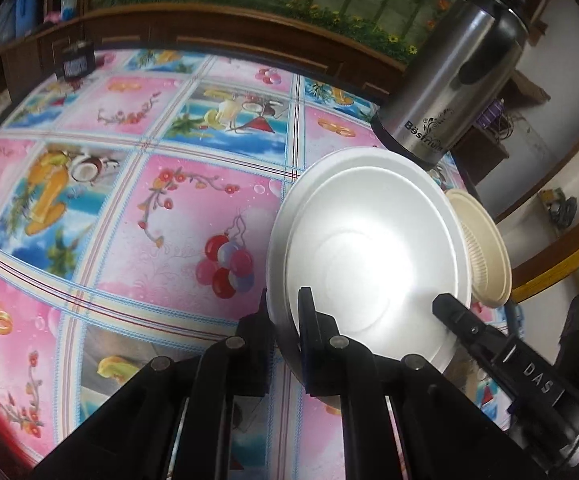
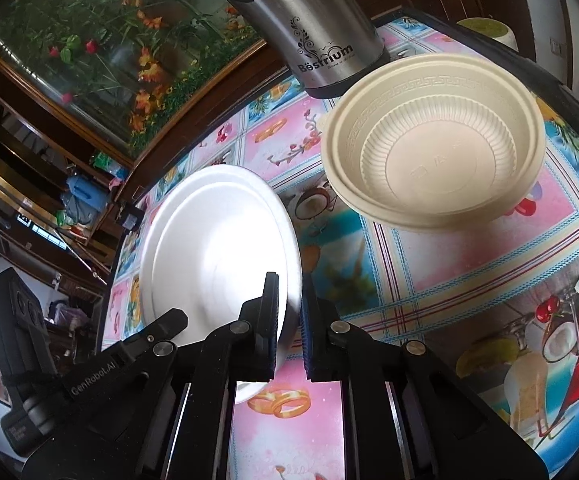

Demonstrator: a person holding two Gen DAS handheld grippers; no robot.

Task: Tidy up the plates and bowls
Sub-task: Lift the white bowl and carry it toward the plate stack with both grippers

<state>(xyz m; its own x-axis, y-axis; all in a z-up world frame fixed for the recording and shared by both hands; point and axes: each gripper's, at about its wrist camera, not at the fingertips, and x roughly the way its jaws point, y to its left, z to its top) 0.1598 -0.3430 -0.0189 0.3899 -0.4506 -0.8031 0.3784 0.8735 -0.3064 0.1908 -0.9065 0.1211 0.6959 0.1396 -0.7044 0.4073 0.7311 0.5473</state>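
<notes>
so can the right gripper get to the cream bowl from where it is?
Probably not yet: the right gripper is shut on the white plate, as is the left gripper. The path itself looks free; the cream bowl sits ahead with bare tablecloth between.

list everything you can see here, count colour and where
white plate: looks like two stacked, white, tilted up off the tablecloth, held at both rims
cream bowls: looks like two nested, cream, on the tablecloth in front of the flask
steel flask: one, silver with black base, "Bestrium" print, near the table's far edge
tablecloth: one, pink and blue picture squares, covering the table
wooden cabinet: one, dark brown, behind the table, flower scene above it
left tool: one, black, shut on the plate's rim
right tool: one, black, shut on the opposite rim
</notes>
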